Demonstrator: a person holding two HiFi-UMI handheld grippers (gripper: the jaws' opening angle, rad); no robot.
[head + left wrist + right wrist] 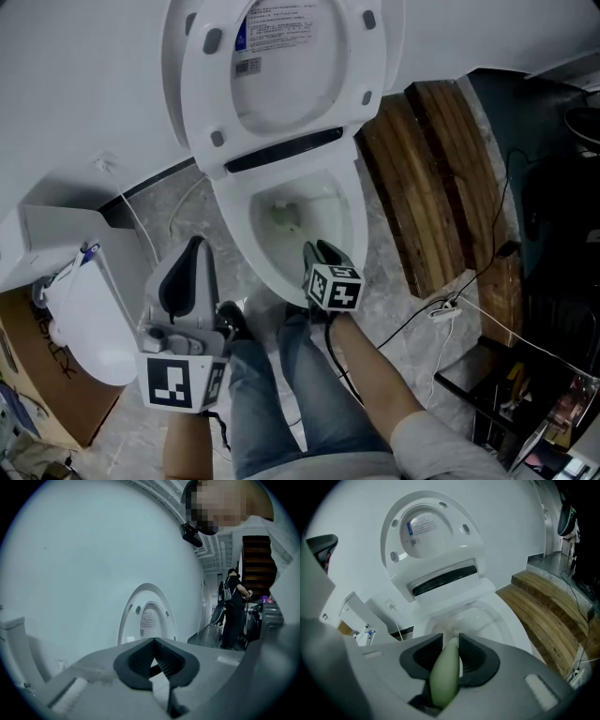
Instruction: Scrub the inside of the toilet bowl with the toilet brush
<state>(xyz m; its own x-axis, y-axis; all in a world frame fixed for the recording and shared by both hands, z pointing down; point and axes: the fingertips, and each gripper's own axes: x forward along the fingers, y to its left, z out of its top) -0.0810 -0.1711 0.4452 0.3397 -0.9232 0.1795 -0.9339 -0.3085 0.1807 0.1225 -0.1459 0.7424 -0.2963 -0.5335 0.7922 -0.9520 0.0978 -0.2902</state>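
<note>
We saw the smooth white ceramic toilet bowl (230, 211) standing open, its oval plastic seat and lid (202, 84) tipped upright against the plain white wall. The right gripper (450, 644) hung over the bowl's near rim, its ribbed dark pads clamped on the rounded pale green handle of the toilet brush (444, 677). The handle sloped down and away into the basin. In the head view the brush's greenish head (286, 217) lay low inside the bowl, on the far left part of the glossy inner wall.

The left gripper (195, 246) was held to the near left of the bowl, clear of its rim. Its jaws met at the tips with nothing between them.

To the right, slatted brown wooden boards (431, 178) ran close alongside the bowl, with a thin black cable (469, 281) trailing past their near end. The floor (394, 309) was mottled grey stone. A white rounded bin (89, 319) stood at the left.
</note>
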